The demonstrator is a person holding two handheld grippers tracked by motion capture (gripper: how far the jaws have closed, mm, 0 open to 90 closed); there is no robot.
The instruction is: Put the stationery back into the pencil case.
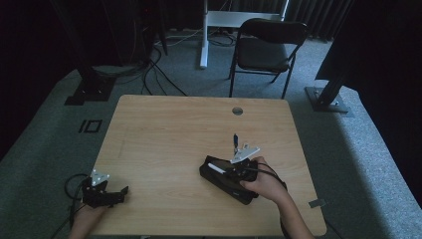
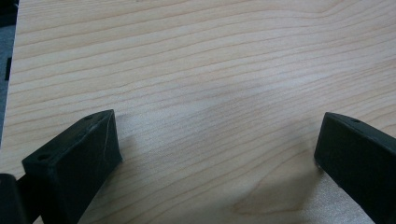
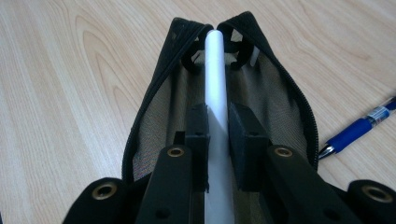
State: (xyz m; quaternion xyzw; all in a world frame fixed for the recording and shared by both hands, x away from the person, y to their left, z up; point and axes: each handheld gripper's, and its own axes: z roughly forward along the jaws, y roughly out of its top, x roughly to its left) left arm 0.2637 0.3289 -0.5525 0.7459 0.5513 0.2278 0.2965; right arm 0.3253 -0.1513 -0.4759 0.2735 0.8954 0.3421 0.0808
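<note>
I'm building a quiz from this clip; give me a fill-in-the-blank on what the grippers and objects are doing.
1. The right gripper is shut on a ____ stick.
2. That stick lies above an open black ____.
3. The pen on the table is ____.
4. The left gripper is ____.

Missing words: white; pencil case; blue; open

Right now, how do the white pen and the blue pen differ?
The white pen is pinched in the right claw, while the blue pen lies free on the table. The white one sits inside the open black pouch; the blue one rests outside, beside it. The white one is plain; the blue one has a silver tip. Both are slim sticks.
</note>
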